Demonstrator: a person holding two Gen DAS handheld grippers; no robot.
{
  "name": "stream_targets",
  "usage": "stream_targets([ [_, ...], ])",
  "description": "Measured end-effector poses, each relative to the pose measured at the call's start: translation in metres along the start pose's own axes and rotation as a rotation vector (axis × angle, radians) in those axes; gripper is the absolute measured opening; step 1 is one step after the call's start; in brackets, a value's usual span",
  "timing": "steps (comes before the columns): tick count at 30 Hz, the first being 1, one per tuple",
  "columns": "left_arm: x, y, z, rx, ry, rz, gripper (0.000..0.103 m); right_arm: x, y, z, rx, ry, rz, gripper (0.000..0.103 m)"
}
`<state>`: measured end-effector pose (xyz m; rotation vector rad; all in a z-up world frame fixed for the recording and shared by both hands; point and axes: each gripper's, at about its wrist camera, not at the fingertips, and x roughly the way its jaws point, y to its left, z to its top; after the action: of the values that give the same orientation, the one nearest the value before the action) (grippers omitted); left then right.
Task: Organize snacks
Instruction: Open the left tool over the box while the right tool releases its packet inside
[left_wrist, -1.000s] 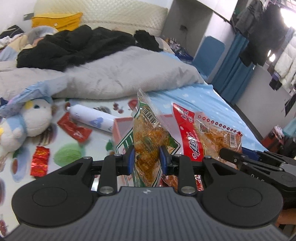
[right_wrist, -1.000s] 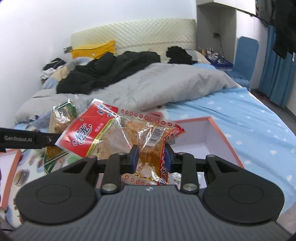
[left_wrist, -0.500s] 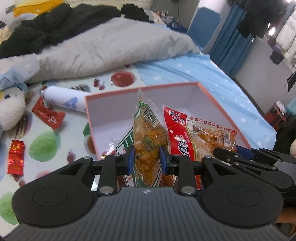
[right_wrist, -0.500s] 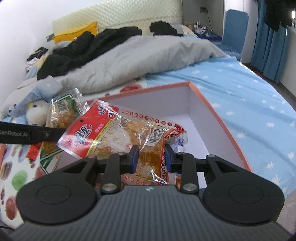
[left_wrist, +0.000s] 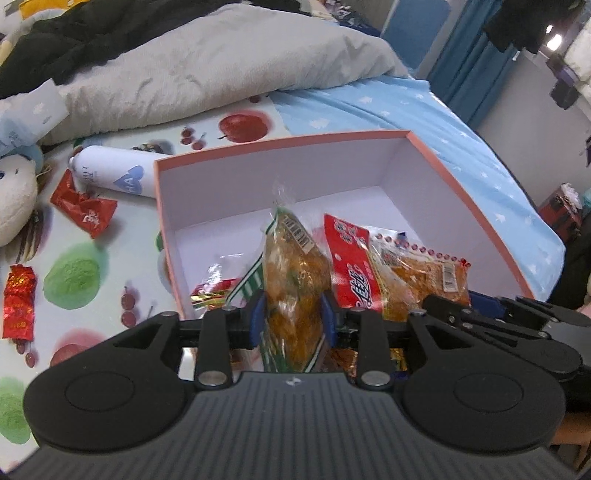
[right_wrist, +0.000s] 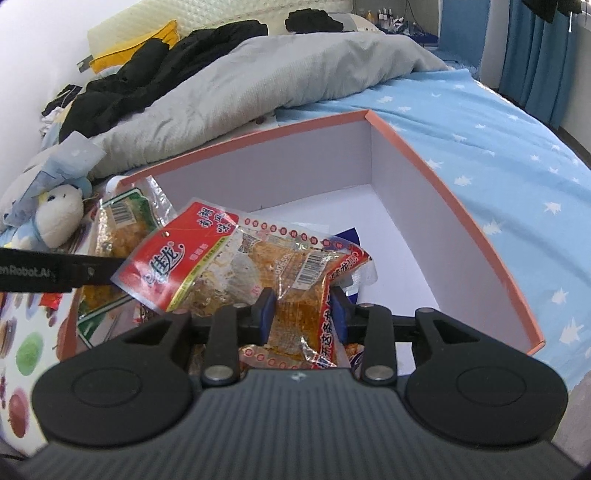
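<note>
"GenRobot.AI" can be read on the left gripper (left_wrist: 292, 320) arm in the right view. A green pack (left_wrist: 293, 273) with a barcode sits between its blue pads (left_wrist: 256, 321); the jaws have just been opening, so probably barely pinched. The red pack (right_wrist: 236, 266), Chinese lettering plus barcode, is between the right gripper (right_wrist: 302, 314) pads, also just loosened. Both hang inside the pink box (left_wrist: 491, 229). A white bottle (left_wrist: 110, 171) and red wrappers (left_wrist: 83, 208) lie left of it, a plush (right_wrist: 61, 218) farther left.
</note>
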<state>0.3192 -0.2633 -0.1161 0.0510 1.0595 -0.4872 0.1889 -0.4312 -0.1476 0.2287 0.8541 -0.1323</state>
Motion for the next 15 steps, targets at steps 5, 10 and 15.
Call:
stream_targets([
  [5, -0.006, 0.006, 0.002, -0.015, -0.013, 0.012, 0.058, -0.002, -0.002, 0.001, 0.018, 0.007, 0.01, 0.048],
  [10, -0.023, 0.008, 0.002, -0.016, -0.044, 0.004, 0.058, -0.015, 0.001, 0.004, 0.023, -0.026, 0.026, 0.048],
  [15, -0.047, 0.008, 0.001, -0.013, -0.085, -0.003, 0.058, -0.035, 0.01, 0.008, 0.009, -0.071, 0.039, 0.048],
])
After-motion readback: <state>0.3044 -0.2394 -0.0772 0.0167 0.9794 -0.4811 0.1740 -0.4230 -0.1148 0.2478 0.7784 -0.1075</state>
